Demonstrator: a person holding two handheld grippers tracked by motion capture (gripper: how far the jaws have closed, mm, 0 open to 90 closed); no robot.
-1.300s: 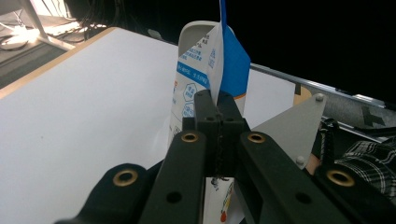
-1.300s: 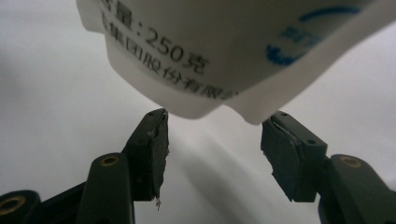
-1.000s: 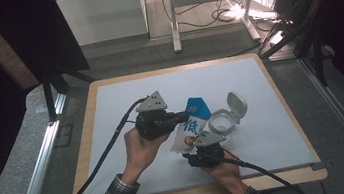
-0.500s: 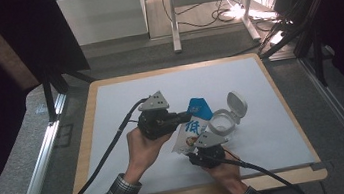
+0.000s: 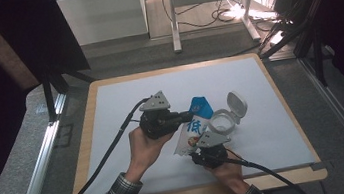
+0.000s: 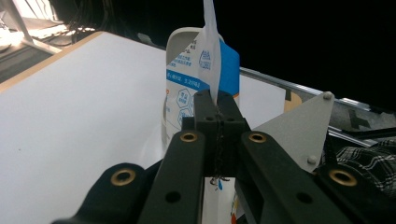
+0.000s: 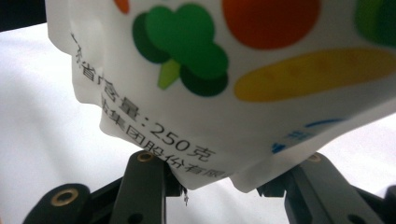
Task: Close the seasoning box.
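A white and blue pouch (image 5: 195, 126) printed with vegetables stands tilted over the white mat (image 5: 125, 98). My left gripper (image 5: 188, 117) reaches it from the left. In the left gripper view this gripper (image 6: 217, 105) is shut on the thin side seam of the pouch (image 6: 198, 65). My right gripper (image 5: 205, 144) sits just below the pouch, held by a hand. In the right gripper view the pouch (image 7: 224, 88) bulges above that gripper (image 7: 219, 184), whose jaws press its lower corner from both sides.
A clear round container (image 5: 222, 120) with its flip lid (image 5: 236, 103) open stands just right of the pouch. The mat lies on a wooden board (image 5: 89, 138). Cables trail from both grippers toward the near edge. Metal rails (image 5: 42, 159) flank the table.
The left gripper and the pouch have drifted slightly to the right. Both grips look unchanged.
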